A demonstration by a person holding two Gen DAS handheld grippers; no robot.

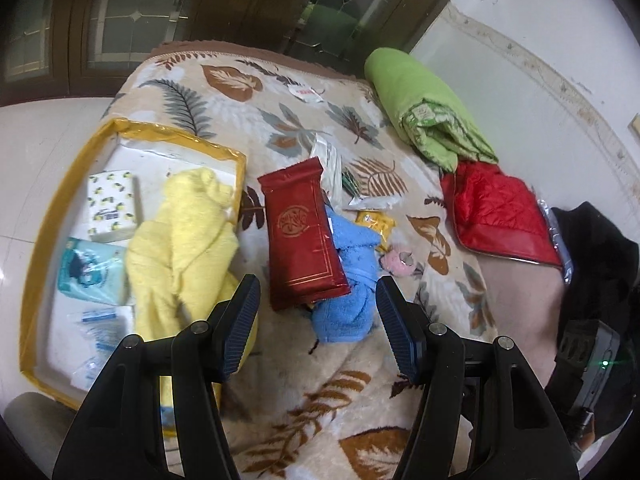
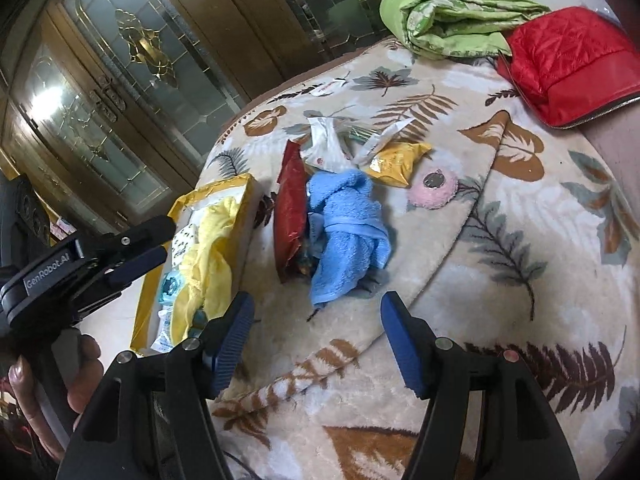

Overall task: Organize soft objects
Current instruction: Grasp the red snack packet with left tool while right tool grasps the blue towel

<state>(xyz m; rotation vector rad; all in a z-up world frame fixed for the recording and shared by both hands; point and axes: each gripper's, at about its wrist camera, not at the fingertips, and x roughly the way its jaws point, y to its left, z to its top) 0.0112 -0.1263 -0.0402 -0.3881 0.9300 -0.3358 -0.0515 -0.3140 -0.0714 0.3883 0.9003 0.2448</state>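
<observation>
Both claws stand apart and empty: the left claw (image 1: 316, 320) hangs over the red packet (image 1: 304, 240), the right claw (image 2: 316, 336) just short of the blue towel (image 2: 344, 232) on the bed. The yellow towel (image 1: 184, 240) already lies in the yellow box (image 1: 52, 216). Judged next: close on the blue towel and carry it there.

we are looking along the left gripper (image 1: 316, 300), its jaws standing wide apart over a leaf-patterned blanket (image 1: 320, 408). a red packet (image 1: 304, 240) is lying between the fingertips and partly over a blue towel (image 1: 352, 276). a yellow towel (image 1: 188, 240) is draping over the edge of a yellow-rimmed box (image 1: 52, 216), which is holding tissue packs (image 1: 112, 204). a green quilt (image 1: 424, 108) and a red quilted bag (image 1: 500, 212) are resting at the far right.
</observation>
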